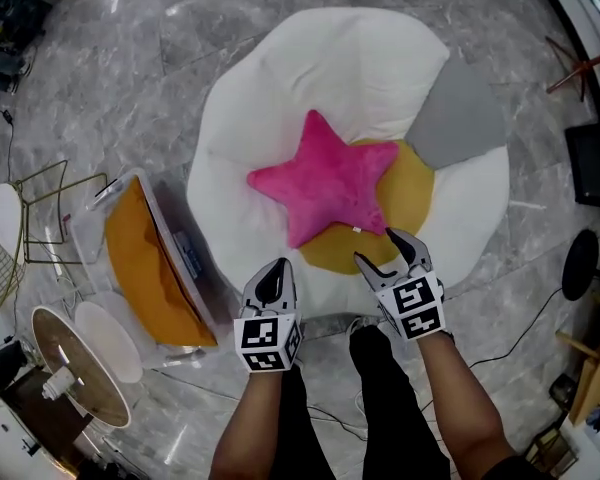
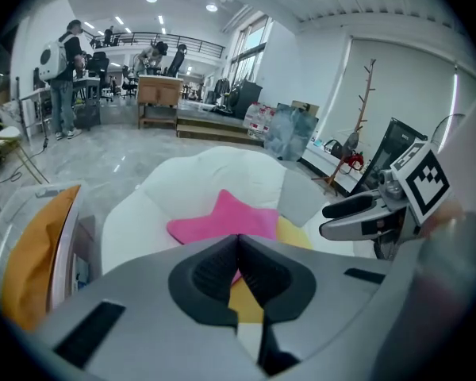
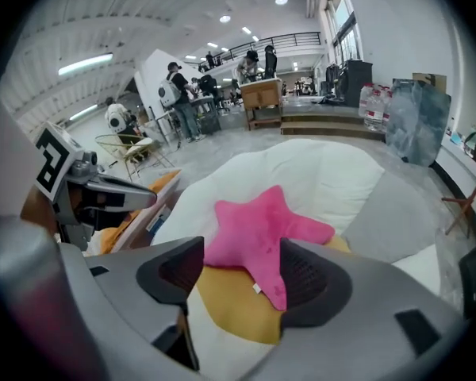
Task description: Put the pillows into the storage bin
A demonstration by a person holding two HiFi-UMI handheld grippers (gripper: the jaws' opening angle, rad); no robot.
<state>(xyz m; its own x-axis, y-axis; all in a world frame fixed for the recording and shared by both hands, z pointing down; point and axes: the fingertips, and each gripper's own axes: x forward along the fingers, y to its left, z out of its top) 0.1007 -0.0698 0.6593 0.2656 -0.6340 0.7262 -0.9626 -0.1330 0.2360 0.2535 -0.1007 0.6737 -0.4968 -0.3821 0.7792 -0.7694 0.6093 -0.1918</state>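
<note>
Pillows: pink star pillow [image 1: 325,188] on top of yellow pillow [image 1: 410,203], both on white beanbag [image 1: 280,88]; grey pillow [image 1: 458,120] at beanbag's far right edge; orange pillow [image 1: 140,263] already in bin.
Bin [image 1: 183,258]: clear, on floor [image 1: 100,68] at beanbag's left side, near left gripper; orange pillow taking up much of it.
Left gripper [image 1: 279,273]: pressed together, empty, over beanbag's near edge, aimed toward star pillow.
Right gripper [image 1: 377,248]: spread partway, nothing between pads; star's nearest arm and yellow pillow just ahead, not touched.
Step (judged): approach for a pick off beanbag; three pillows left to move.
Risk, thin grip: closing on star's nearest arm alone likely to give a shallow pinch; plush could slide out on the lift.
Risk, double pick: star overlapping yellow pillow; a deep bite could catch both, lower one then dropping to floor on the way across.
Risk, soft base: beanbag likely to sink under a push, so pads may close on air or on beanbag cover.
Risk, left side: no help from left gripper while closed.
Risk, bin: limited room beside orange pillow; star could perch on rim.
</note>
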